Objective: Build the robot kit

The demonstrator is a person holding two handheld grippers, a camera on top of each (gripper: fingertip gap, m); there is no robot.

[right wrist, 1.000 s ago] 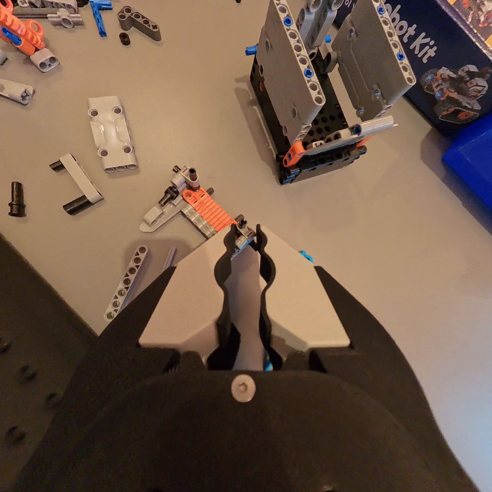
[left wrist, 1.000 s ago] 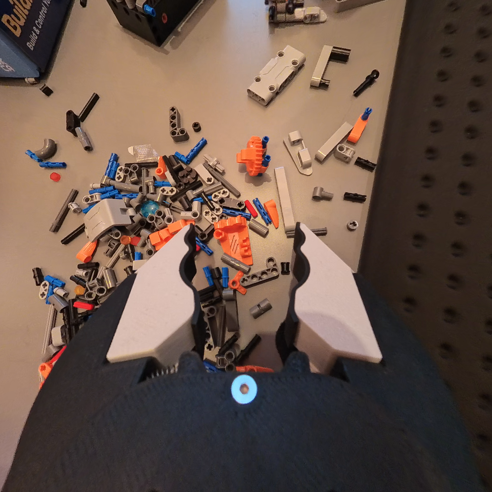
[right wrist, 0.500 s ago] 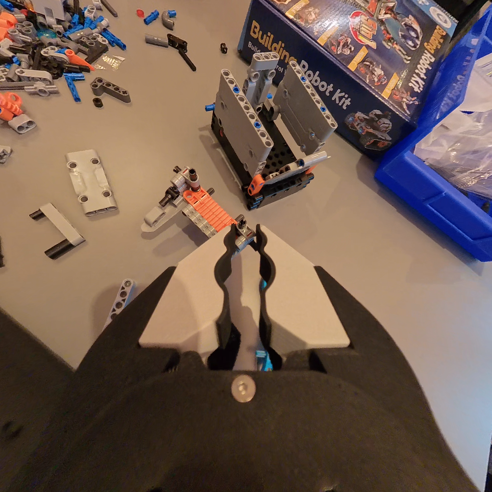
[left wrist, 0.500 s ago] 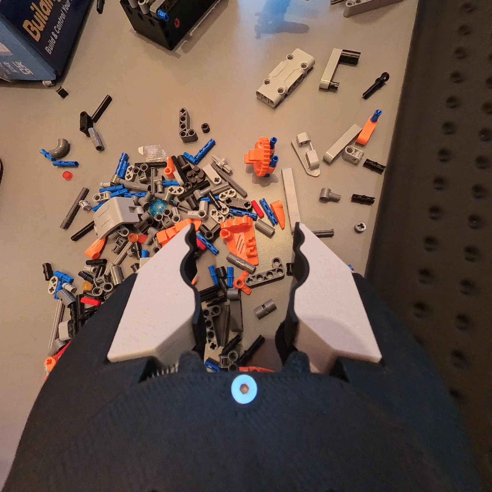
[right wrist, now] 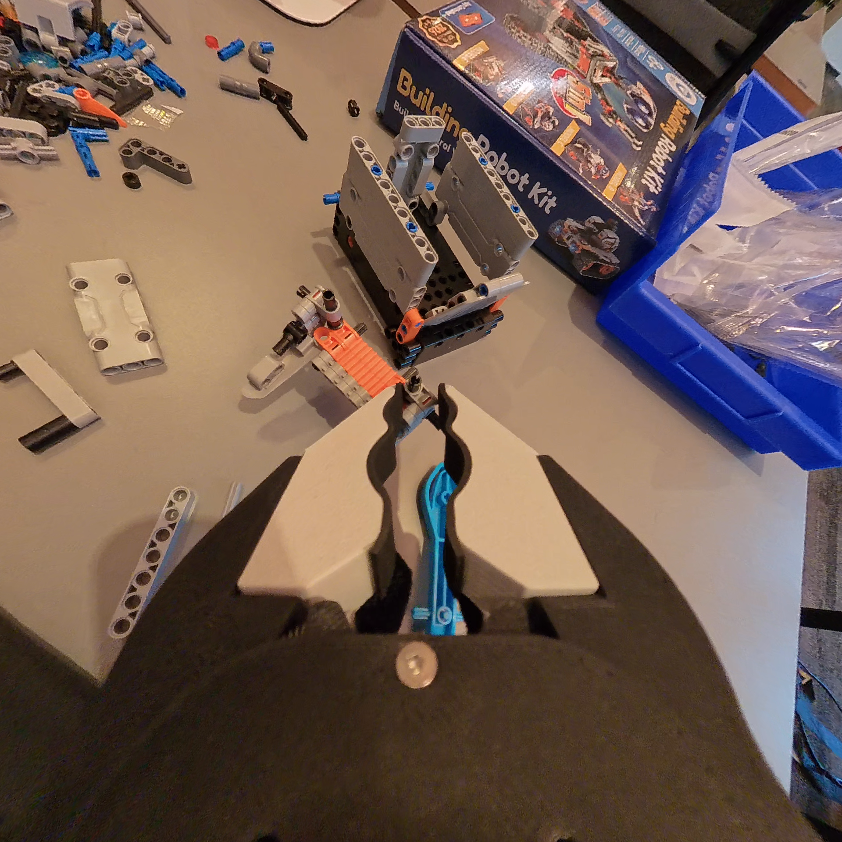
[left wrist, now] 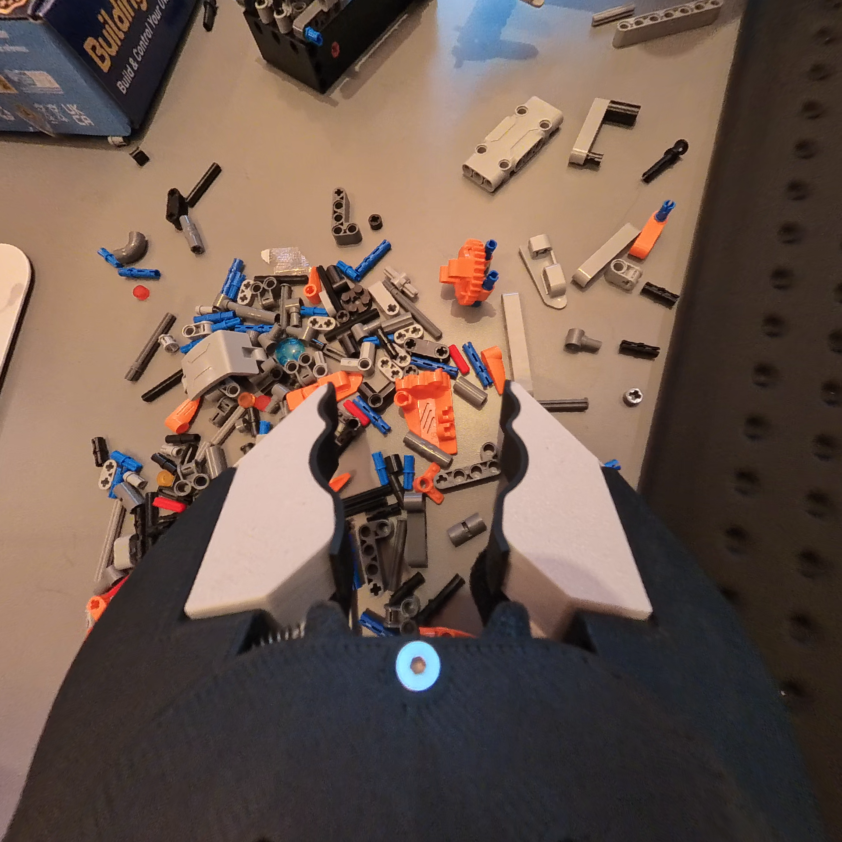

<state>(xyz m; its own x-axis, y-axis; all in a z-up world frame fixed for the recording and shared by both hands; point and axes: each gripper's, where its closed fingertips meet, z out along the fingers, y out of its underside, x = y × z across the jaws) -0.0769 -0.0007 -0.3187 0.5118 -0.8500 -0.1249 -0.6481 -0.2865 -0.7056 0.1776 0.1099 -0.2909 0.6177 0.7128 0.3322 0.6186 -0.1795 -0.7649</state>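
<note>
My left gripper [left wrist: 417,401]: black textured housing, grey wedge fingers [left wrist: 273,510], wavy black pads, glowing ring above housing centre. Right gripper [right wrist: 421,396]: same build, plain silver screw.

Grey tabletop [left wrist: 410,150]. Loose pile of small building pieces [left wrist: 319,364], centre-left in left wrist view. Grey four-hole panel [left wrist: 512,143] upper right. Dark blue kit box [right wrist: 546,114] top centre of right wrist view, black-and-grey assembly [right wrist: 423,255] just before it; blue bin [right wrist: 711,355] at right edge.
</note>
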